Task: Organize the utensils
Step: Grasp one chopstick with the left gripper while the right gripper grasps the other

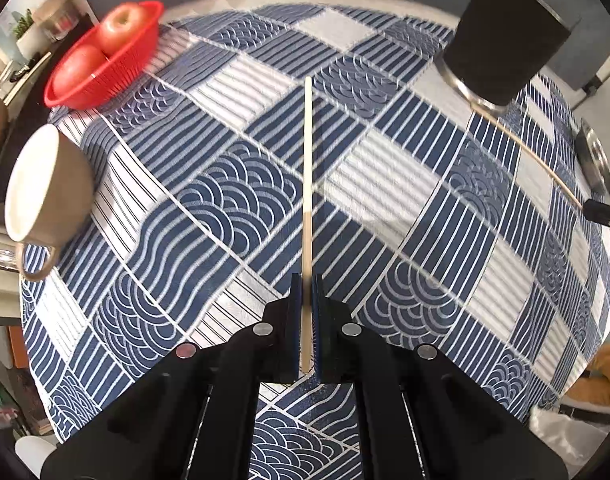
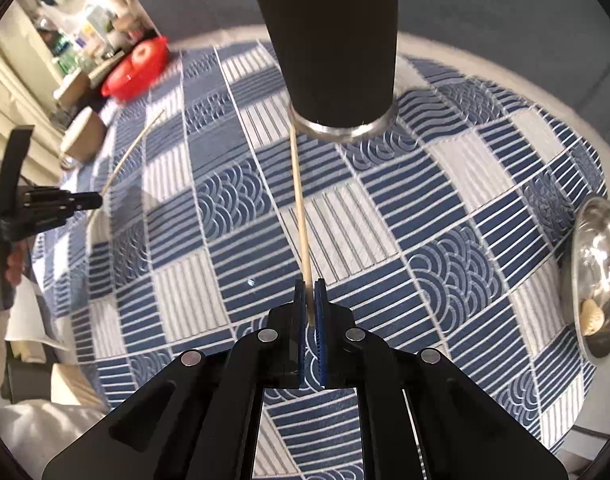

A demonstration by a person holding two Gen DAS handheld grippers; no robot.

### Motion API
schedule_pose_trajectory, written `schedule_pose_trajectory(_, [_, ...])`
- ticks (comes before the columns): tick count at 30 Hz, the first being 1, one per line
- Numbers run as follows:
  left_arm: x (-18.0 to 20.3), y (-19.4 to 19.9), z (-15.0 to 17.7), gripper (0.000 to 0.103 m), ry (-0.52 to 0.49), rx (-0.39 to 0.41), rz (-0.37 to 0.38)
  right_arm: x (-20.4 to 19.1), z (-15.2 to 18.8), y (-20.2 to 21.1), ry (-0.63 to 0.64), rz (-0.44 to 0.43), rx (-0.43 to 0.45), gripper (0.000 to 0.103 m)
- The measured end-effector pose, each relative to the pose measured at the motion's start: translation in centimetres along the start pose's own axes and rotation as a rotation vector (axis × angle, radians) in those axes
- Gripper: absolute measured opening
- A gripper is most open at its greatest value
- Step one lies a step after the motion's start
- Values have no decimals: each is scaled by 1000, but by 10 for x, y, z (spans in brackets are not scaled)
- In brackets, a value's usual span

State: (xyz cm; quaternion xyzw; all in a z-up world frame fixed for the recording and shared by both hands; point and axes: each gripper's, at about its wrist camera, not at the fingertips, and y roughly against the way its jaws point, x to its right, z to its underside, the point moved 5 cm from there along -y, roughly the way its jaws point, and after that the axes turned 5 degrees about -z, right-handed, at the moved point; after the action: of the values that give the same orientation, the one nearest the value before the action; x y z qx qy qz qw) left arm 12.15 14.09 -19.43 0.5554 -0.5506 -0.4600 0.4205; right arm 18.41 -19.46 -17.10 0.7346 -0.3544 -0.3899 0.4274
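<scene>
1. The left gripper (image 1: 305,280) is clamped on a thin pale wooden chopstick (image 1: 307,184) that runs straight ahead above the blue-and-white patterned cloth covering the desk (image 1: 209,216).
2. The right gripper (image 2: 309,285) is closed on a second pale wooden chopstick (image 2: 300,208), whose tip reaches close to the base of the black tapered utensil holder with a steel foot ring (image 2: 333,40).
3. That holder stands near the far edge with sticks showing above its rim.
4. A beige ceramic mug (image 1: 45,188) sits at the left edge.
5. A red plastic basket of apples (image 1: 105,52) sits at the far left corner.
6. A shiny steel dish (image 2: 597,276) lies at the right edge.
</scene>
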Motion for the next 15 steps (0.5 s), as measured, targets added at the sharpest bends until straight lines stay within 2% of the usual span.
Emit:
schedule_pose_trajectory(4, [1, 13, -15, 5, 2, 22, -2, -8, -22, 29, 16, -1, 72, 4])
schedule_pose_trajectory(8, [13, 27, -34, 5, -20, 51, -4, -19, -42, 59, 43, -31, 127, 3])
schedule_pose_trajectory(15, [35, 46, -63, 5, -39, 106, 8, -38, -74, 107, 113, -26, 219, 3])
